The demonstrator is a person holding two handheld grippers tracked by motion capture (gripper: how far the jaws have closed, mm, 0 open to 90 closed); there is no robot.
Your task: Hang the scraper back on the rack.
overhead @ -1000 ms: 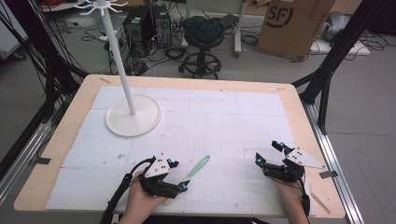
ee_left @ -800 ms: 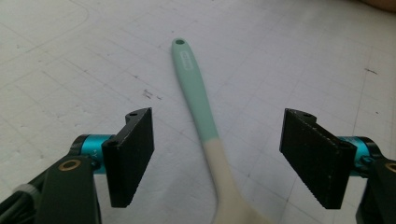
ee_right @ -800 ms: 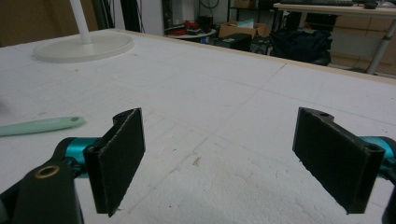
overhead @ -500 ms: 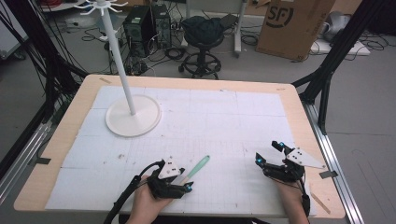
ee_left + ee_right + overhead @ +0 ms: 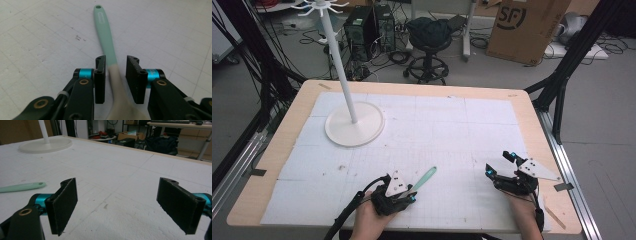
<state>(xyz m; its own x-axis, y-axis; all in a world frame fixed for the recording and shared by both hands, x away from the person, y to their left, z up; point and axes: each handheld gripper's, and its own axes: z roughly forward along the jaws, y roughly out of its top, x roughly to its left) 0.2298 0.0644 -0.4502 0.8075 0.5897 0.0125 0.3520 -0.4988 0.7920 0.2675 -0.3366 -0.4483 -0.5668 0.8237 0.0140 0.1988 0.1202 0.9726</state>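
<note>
A spatula (image 5: 424, 178) with a mint-green handle and a pale beige head lies on the white mat near the front edge, its handle pointing away to the right. My left gripper (image 5: 408, 194) straddles it where handle meets head. In the left gripper view the spatula (image 5: 105, 37) runs between the two jaws; the left jaw is close against it and a gap shows at the right jaw, so my left gripper (image 5: 115, 65) is open. My right gripper (image 5: 498, 165) rests at the front right, wide open with nothing in it (image 5: 117, 195). The spatula's handle tip (image 5: 22, 187) lies to its left.
A white hook stand (image 5: 354, 125) with a round base and tall pole stands at the back left of the mat; its base (image 5: 47, 143) is far off in the right gripper view. The wooden table edge (image 5: 557, 200) runs close beside my right gripper.
My left gripper has slid right and forward along the table until its jaws straddle the spatula. The spatula and the right gripper have stayed put.
</note>
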